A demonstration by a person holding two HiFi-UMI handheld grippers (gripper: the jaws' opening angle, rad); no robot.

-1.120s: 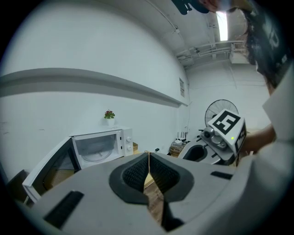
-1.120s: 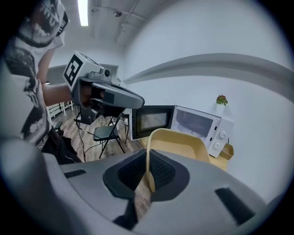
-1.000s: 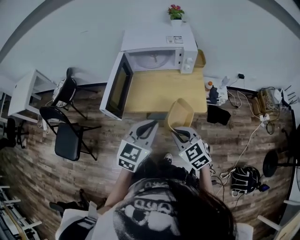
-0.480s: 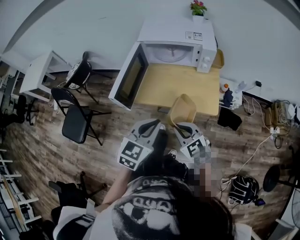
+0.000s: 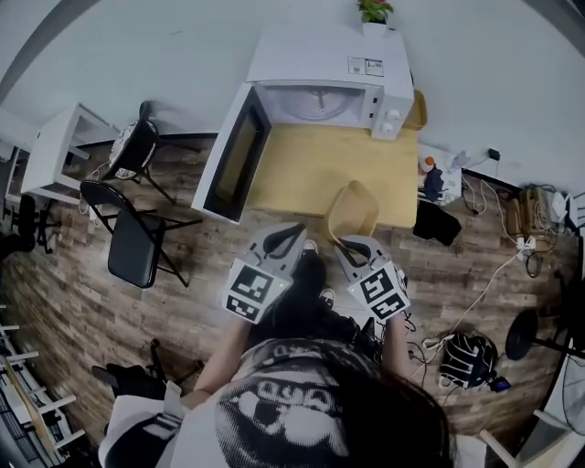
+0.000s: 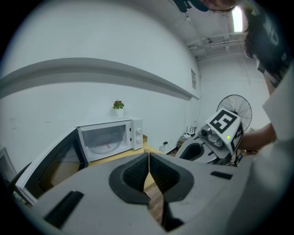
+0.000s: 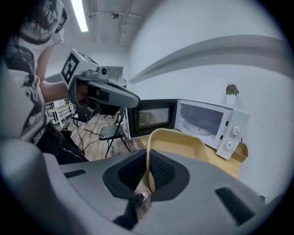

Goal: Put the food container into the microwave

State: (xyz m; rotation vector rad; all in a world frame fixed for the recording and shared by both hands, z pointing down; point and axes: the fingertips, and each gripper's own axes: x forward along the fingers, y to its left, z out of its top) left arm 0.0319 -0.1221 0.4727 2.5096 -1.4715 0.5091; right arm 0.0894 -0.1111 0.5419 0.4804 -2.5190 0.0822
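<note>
A tan food container (image 5: 353, 210) (image 7: 177, 143) hangs in the air at the near edge of the wooden table (image 5: 311, 174), held by its rim. My right gripper (image 5: 345, 245) (image 7: 148, 176) is shut on that rim. My left gripper (image 5: 291, 236) (image 6: 148, 170) is shut with nothing in it and floats just left of the right one. The white microwave (image 5: 320, 82) (image 7: 211, 121) (image 6: 110, 137) stands at the back of the table with its door (image 5: 228, 164) swung wide open to the left; the glass turntable shows inside.
A small potted plant (image 5: 373, 11) stands on top of the microwave. A second tan container (image 5: 416, 110) sits on the table to the microwave's right. Black folding chairs (image 5: 132, 247) stand left of the table. Cables, bags and a fan base (image 5: 526, 334) lie on the floor at right.
Both grippers keep their hold and relative position. The view has swung left then right as the person moves; the table and microwave now look slightly closer.
</note>
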